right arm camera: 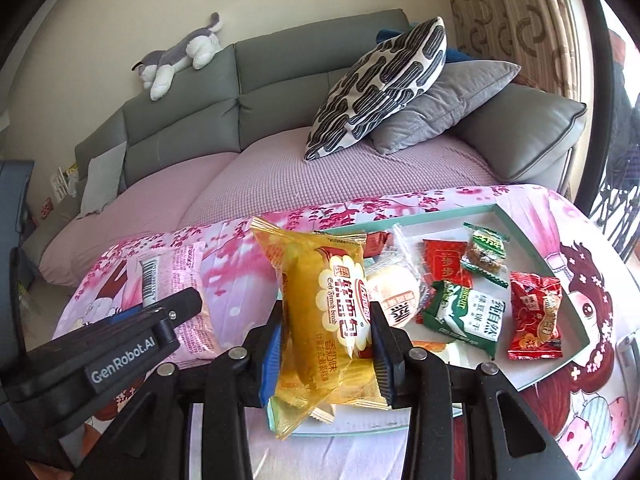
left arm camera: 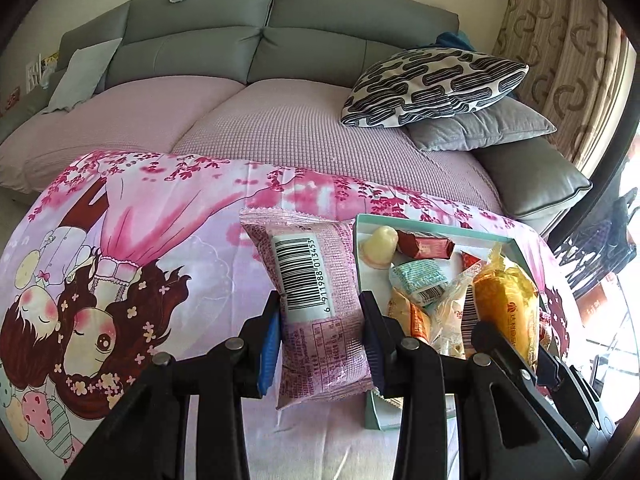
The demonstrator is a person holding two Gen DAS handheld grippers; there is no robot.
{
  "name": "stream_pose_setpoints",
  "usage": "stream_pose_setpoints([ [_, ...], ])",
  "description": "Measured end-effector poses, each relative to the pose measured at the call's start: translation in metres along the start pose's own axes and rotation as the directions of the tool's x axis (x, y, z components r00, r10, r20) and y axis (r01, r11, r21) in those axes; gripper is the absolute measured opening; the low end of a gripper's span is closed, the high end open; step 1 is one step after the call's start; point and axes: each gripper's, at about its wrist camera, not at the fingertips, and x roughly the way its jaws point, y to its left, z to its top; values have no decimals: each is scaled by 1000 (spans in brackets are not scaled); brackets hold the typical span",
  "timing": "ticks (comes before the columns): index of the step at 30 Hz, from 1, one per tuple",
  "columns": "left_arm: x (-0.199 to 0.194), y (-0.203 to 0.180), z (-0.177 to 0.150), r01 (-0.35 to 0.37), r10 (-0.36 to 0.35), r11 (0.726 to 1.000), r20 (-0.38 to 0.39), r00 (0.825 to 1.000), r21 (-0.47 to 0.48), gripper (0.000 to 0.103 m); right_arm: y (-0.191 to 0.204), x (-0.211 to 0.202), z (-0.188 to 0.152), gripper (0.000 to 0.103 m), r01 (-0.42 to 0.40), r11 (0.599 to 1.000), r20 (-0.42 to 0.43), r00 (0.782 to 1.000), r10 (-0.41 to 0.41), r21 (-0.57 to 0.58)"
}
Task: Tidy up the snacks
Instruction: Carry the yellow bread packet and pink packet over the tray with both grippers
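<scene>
Snacks in crinkly plastic wrappers fill the shallow teal tray [right arm camera: 560, 276] at right of the frame. The left gripper [left arm camera: 320, 344] clamps a puffy pink packet [left arm camera: 316, 304]; the right gripper [right arm camera: 326, 356] pinches a glossy yellow bread packet [right arm camera: 324, 312] above the printed pink cloth [left arm camera: 160, 240].

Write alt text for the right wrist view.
The right gripper clamps a yellow bread packet above a teal tray of wrapped snacks on a pink cartoon cloth; a grey sofa is behind.
</scene>
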Motion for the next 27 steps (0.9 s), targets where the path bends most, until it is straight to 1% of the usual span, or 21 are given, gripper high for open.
stream_pose_setpoints([
  [7, 5, -11, 3, 8, -8, 1000, -4, 1000, 14, 39, -34, -7, 4, 41, 62, 995, 22, 998, -64, 78],
  [12, 15, -23, 11, 17, -17, 999, 1, 1000, 33, 39, -53, -10, 7, 41, 95, 988, 34, 994, -100, 121],
  [15, 22, -28, 15, 17, -17, 999, 5, 1000, 49, 39, -62, -7, 10, 41, 112, 984, 39, 992, -119, 136],
  [19, 38, -32, 18, 26, -25, 997, -19, 1000, 68, 39, -71, -2, 13, 41, 128, 980, 45, 990, -136, 150],
  [22, 47, -35, 21, 18, -17, 996, -19, 1000, 85, 39, -76, 5, 15, 41, 144, 978, 51, 987, -154, 149],
  [27, 56, -40, 27, 24, -22, 995, -28, 999, 98, 39, -86, 11, 20, 41, 177, 972, 59, 980, -188, 151],
])
